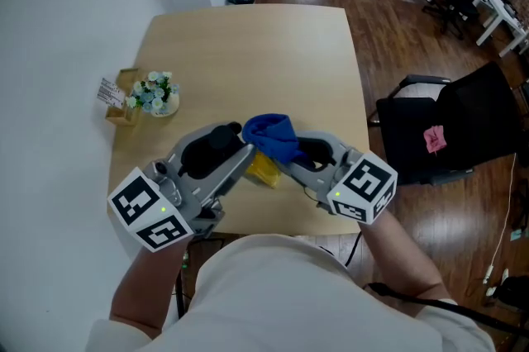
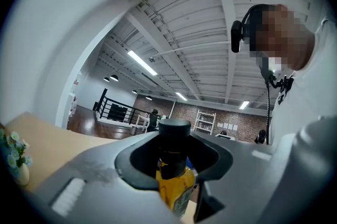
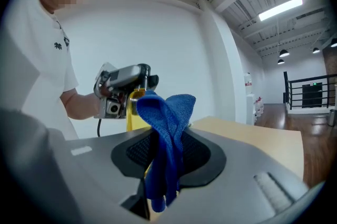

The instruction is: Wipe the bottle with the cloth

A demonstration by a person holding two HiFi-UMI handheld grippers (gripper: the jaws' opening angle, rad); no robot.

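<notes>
My left gripper (image 1: 235, 145) is shut on a yellow bottle (image 2: 176, 189) with a black cap (image 2: 174, 127), held above the wooden table (image 1: 248, 61). In the head view only a yellow part of the bottle (image 1: 264, 168) shows under the cloth. My right gripper (image 1: 285, 150) is shut on a blue cloth (image 1: 273, 135), which bunches up out of the jaws and rests against the bottle. In the right gripper view the blue cloth (image 3: 166, 133) stands between the jaws, with the bottle (image 3: 136, 112) and the left gripper (image 3: 124, 86) right behind it.
A small vase of pale flowers (image 1: 155, 94) and a cardboard box (image 1: 120, 97) stand at the table's left edge. A black chair (image 1: 450, 123) with a pink item on it is to the right. The white wall runs along the left.
</notes>
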